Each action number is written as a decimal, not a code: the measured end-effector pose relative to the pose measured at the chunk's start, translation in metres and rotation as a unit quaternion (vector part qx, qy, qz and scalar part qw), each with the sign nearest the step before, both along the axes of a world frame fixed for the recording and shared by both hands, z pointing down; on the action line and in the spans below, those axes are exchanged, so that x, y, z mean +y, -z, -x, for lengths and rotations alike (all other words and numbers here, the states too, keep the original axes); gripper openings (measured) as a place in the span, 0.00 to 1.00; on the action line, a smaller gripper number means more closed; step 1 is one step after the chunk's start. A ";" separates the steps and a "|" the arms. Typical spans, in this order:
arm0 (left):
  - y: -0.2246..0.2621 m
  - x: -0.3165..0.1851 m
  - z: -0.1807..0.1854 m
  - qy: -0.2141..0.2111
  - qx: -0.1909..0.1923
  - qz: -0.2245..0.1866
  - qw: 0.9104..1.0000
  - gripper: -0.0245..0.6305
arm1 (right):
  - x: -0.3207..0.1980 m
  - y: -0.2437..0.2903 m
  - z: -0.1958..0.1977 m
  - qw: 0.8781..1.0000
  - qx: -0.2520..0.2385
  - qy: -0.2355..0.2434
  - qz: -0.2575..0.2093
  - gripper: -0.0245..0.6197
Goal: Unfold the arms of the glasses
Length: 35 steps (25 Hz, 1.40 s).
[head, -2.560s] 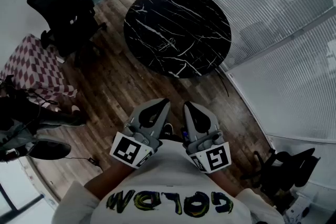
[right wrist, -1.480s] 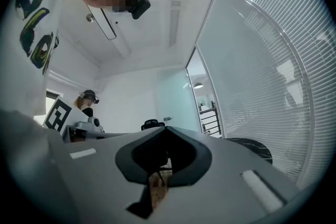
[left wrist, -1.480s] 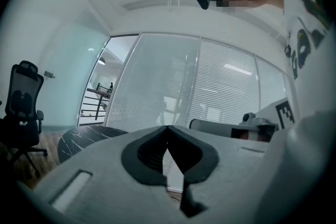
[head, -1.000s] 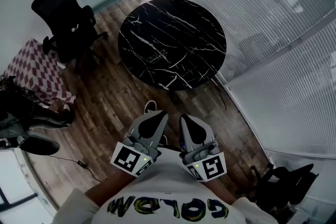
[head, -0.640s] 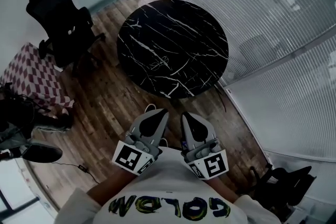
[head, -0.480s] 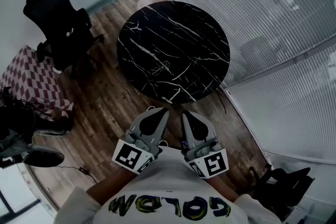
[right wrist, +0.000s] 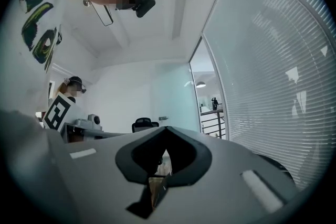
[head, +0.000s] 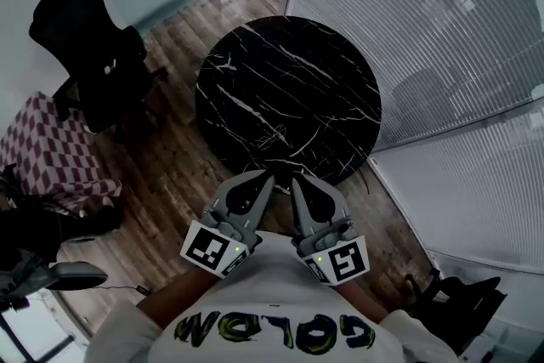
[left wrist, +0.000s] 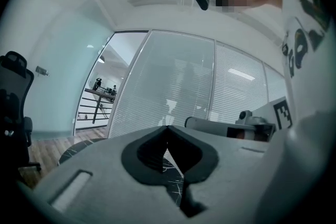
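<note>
A pair of thin-framed glasses (head: 272, 136) lies folded on the round black marble table (head: 306, 72), near its front edge. My left gripper (head: 269, 176) and right gripper (head: 297, 181) are held side by side close to the person's chest, pointing level toward the table, short of its near edge. Both are shut with nothing between the jaws. In the left gripper view the left gripper (left wrist: 167, 127) shows its tips meeting, and the marble top shows through the gap below. In the right gripper view the right gripper (right wrist: 167, 128) is shut the same way.
A black office chair (head: 89, 47) stands at the left by a checked seat (head: 47, 153). Glass walls with blinds (head: 442, 38) curve round the right side. A second dark chair (head: 459, 310) sits at the lower right. The floor (head: 170, 157) is wood plank.
The person has walked toward the table with both grippers, still shut; the table and glasses now lie closer below the gripper tips.
</note>
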State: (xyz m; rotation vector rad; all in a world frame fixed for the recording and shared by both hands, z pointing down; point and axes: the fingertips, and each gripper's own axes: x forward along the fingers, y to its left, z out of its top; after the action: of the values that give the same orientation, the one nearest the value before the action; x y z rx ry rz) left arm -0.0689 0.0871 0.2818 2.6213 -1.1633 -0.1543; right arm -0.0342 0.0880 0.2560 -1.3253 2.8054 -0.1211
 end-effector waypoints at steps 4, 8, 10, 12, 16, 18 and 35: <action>0.000 -0.025 0.014 -0.014 -0.002 -0.006 1.000 0.04 | -0.026 -0.003 0.012 1.000 0.002 -0.014 -0.002 0.04; -0.008 -0.048 0.027 -0.014 0.000 0.001 1.000 0.04 | -0.040 -0.011 0.016 1.000 0.009 -0.026 0.009 0.04; -0.009 -0.055 0.028 -0.014 0.001 0.003 1.000 0.04 | -0.046 -0.013 0.017 0.999 0.013 -0.027 0.012 0.04; -0.009 -0.061 0.026 -0.019 0.000 0.002 1.000 0.04 | -0.051 -0.013 0.016 0.999 0.016 -0.029 0.013 0.04; -0.010 -0.068 0.016 -0.027 0.003 0.001 1.000 0.04 | -0.060 -0.017 0.009 0.999 0.017 -0.036 0.015 0.04; -0.008 -0.070 0.009 -0.029 0.001 -0.001 1.000 0.04 | -0.062 -0.017 0.005 0.999 0.018 -0.035 0.013 0.04; -0.007 -0.085 -0.023 0.000 -0.016 0.010 1.000 0.04 | -0.080 -0.017 -0.050 0.999 0.011 -0.033 0.019 0.04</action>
State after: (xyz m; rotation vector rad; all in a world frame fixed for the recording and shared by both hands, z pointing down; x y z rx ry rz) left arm -0.0455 0.0024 0.2887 2.6155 -1.1707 -0.1003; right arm 0.0155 0.0082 0.2732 -1.4336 2.7874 -0.1600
